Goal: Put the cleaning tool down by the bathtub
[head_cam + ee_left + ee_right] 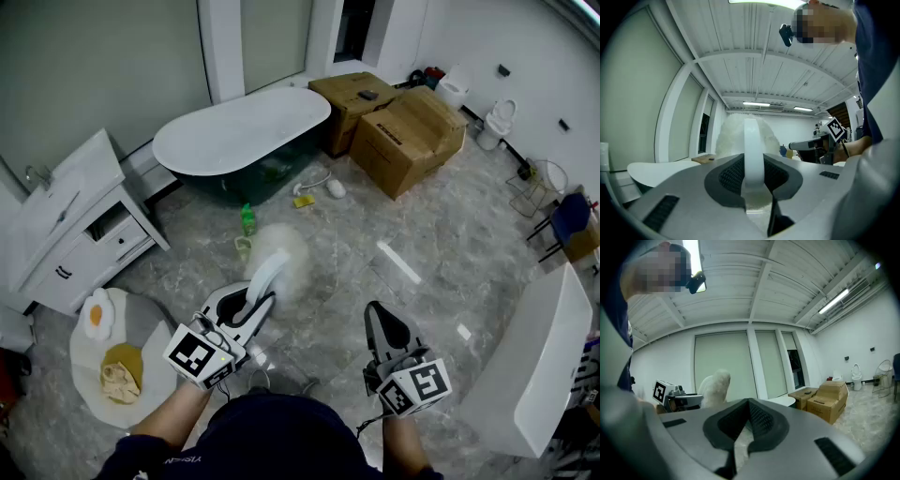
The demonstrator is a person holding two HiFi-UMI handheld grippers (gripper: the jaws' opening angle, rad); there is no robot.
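My left gripper (246, 307) is shut on the white handle (753, 150) of a fluffy white duster (281, 255), whose head points out toward the floor in front of the bathtub (242, 131). The left gripper view shows the handle clamped upright between both pads, with the fluffy head (727, 136) behind it. The tub has a white rim over a dark green body and stands at the far side of the marble floor. My right gripper (379, 314) hovers level to the right, shut with nothing in it; in its own view the right gripper (749, 403) has its jaws together.
A green bottle (247, 218), a yellow item (303, 201) and a white item (336, 188) lie on the floor by the tub. Cardboard boxes (408, 136) stand to its right, a white vanity (75, 225) at left, a round white mat (89, 380) at lower left, and a white fixture (544, 366) at right.
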